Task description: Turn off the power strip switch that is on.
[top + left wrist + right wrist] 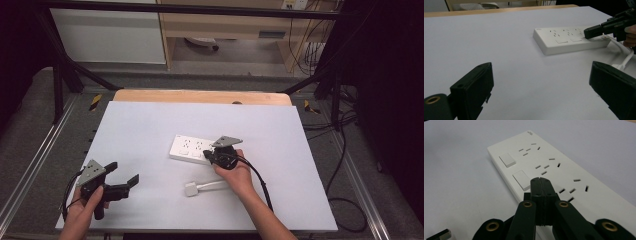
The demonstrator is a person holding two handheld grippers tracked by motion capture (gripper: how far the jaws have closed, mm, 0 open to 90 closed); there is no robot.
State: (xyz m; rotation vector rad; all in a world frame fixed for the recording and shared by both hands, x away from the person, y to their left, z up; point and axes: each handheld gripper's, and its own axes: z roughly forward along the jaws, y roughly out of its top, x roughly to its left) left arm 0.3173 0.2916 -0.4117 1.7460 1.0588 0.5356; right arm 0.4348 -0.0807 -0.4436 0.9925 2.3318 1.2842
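A white power strip (190, 148) lies flat near the middle of the white table, with rocker switches (507, 160) along one edge. My right gripper (209, 156) is shut with nothing in it. Its closed tip (539, 180) rests on or just above the strip, beside the second switch (522, 180). From the left gripper view, that tip (590, 32) sits over the right end of the strip (569, 40). My left gripper (122, 173) is held at the front left, open and empty, its jaws wide apart (541, 92) above bare table.
A white plug (192, 189) with a short white cable lies in front of the strip, near the right hand. The white mat (150, 125) covers a wooden table (200, 96). Black frame bars and floor cables surround it.
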